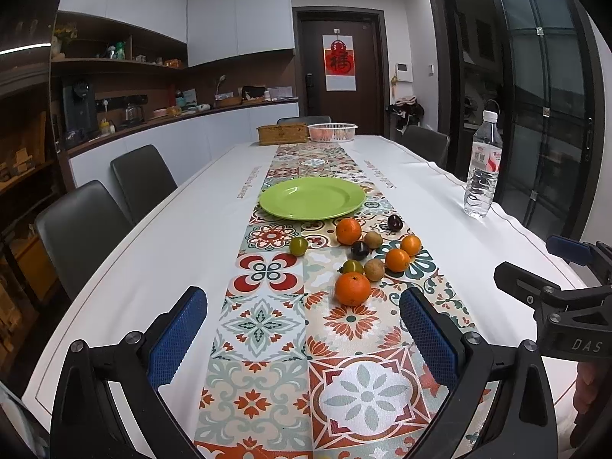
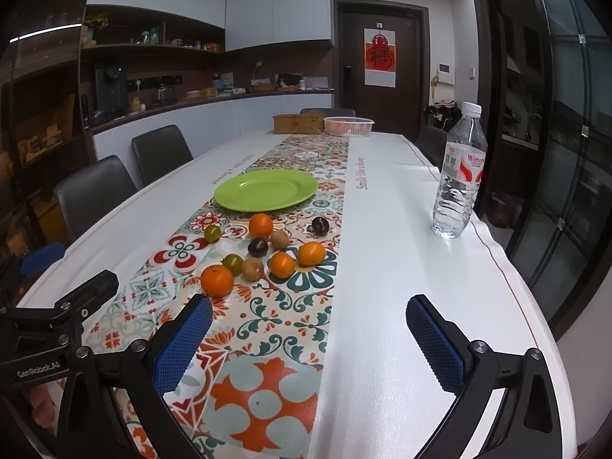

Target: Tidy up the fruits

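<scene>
An empty green plate (image 1: 311,197) (image 2: 266,190) lies on the patterned table runner. In front of it sit several small fruits: oranges, the nearest a big one (image 1: 352,288) (image 2: 217,280), two brown round fruits (image 1: 373,269), green tomatoes (image 1: 298,246) and dark plums (image 1: 394,222). My left gripper (image 1: 304,329) hovers open above the runner, short of the nearest orange, nothing between its blue pads. My right gripper (image 2: 310,338) is open too, over the runner's right edge, to the right of the fruit. Each gripper shows at the edge of the other's view.
A water bottle (image 1: 482,166) (image 2: 459,174) stands near the table's right edge. At the far end are a woven box (image 1: 282,133) and a white basket (image 1: 332,132). Grey chairs (image 1: 82,229) line the left side; a counter with shelves runs behind them.
</scene>
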### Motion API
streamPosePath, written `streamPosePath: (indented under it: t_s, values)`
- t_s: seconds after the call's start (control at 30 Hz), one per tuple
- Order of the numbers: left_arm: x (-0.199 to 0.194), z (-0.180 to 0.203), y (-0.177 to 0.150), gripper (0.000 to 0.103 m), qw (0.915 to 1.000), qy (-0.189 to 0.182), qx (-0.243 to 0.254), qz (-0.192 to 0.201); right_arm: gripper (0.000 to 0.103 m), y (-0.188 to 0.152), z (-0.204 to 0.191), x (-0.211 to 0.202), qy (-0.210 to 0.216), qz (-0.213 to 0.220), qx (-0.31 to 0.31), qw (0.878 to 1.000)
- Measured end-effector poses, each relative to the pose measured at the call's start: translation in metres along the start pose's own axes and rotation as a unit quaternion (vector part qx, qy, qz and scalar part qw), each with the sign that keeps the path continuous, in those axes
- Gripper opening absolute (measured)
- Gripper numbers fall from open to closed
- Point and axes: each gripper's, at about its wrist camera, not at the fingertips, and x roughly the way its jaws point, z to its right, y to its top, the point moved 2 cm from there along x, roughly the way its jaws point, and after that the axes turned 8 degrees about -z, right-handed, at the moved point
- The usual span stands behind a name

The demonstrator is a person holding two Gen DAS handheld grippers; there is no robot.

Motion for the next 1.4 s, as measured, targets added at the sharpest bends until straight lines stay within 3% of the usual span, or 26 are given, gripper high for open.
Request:
streamPosePath:
  t_s: [1.4]
  values:
    - [-0.0072, 0.0016, 0.0037, 0.103, 0.9999, 0.003, 0.004, 0.013, 0.102, 0.003, -0.0033, -0.0088, -0.002, 0.021, -0.014, 1.0]
